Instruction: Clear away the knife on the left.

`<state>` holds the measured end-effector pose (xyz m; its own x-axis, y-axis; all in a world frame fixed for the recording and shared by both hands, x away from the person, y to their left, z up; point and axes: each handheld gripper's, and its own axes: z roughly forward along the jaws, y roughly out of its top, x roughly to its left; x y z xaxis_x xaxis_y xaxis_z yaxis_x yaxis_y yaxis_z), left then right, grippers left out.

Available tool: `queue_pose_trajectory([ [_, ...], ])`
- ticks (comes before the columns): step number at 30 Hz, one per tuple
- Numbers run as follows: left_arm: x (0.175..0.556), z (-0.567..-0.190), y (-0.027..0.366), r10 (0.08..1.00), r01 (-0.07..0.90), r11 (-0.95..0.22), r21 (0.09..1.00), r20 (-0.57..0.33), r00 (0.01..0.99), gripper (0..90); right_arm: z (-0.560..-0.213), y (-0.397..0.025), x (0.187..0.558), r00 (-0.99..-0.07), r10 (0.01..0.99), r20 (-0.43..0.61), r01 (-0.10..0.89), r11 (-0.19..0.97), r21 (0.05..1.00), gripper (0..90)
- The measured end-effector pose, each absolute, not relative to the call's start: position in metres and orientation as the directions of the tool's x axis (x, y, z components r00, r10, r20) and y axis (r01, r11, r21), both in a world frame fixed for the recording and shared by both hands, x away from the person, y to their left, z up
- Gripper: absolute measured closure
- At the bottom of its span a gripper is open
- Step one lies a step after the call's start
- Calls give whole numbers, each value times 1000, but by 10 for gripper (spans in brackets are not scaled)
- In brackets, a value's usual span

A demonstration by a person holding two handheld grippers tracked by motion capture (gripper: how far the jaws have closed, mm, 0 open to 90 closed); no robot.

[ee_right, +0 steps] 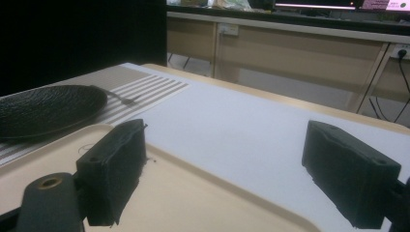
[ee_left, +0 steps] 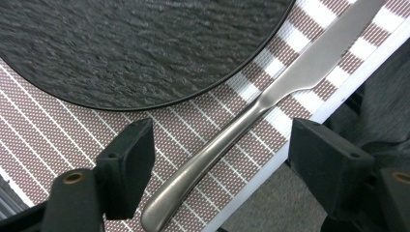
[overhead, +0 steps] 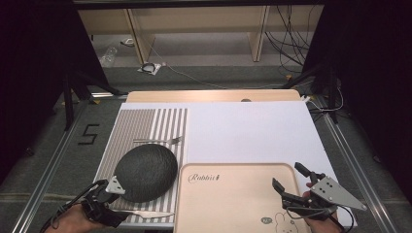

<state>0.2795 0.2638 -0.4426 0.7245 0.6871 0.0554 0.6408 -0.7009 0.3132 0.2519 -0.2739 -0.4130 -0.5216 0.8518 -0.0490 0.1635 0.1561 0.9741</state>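
A striped placemat [overhead: 145,124] lies at the left of the table. On it rests a round black slate plate [overhead: 145,172], with a fork [overhead: 160,141] beyond it and a steel knife [overhead: 145,213] in front of it. My left gripper [overhead: 108,200] hovers at the knife's handle end. In the left gripper view the gripper [ee_left: 222,140] is open, its jaws straddling the knife [ee_left: 270,96] handle without touching it, below the plate [ee_left: 145,43]. My right gripper [overhead: 287,174] hangs open over the right side of a beige tray [overhead: 233,204], holding nothing.
A white sheet [overhead: 252,131] covers the table's middle and right. The tray [ee_right: 193,198] is bare apart from its printed rabbit logo. The right gripper view shows the plate [ee_right: 43,108] and fork [ee_right: 126,100] at the left. The knife lies close to the table's near edge.
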Motion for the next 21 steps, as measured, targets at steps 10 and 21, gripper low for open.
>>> queue_pose_trajectory([
  [10, 286, -452, 263, 654, 625, -738, 254, 44, 755, 331, -414, -273, 253, -521, 852, -47, 163, 154, 974, 166],
  [21, 290, -458, 260, 644, 624, -751, 217, 29, 765, 413, -414, -273, 253, -522, 852, -42, 174, 155, 972, 170],
])
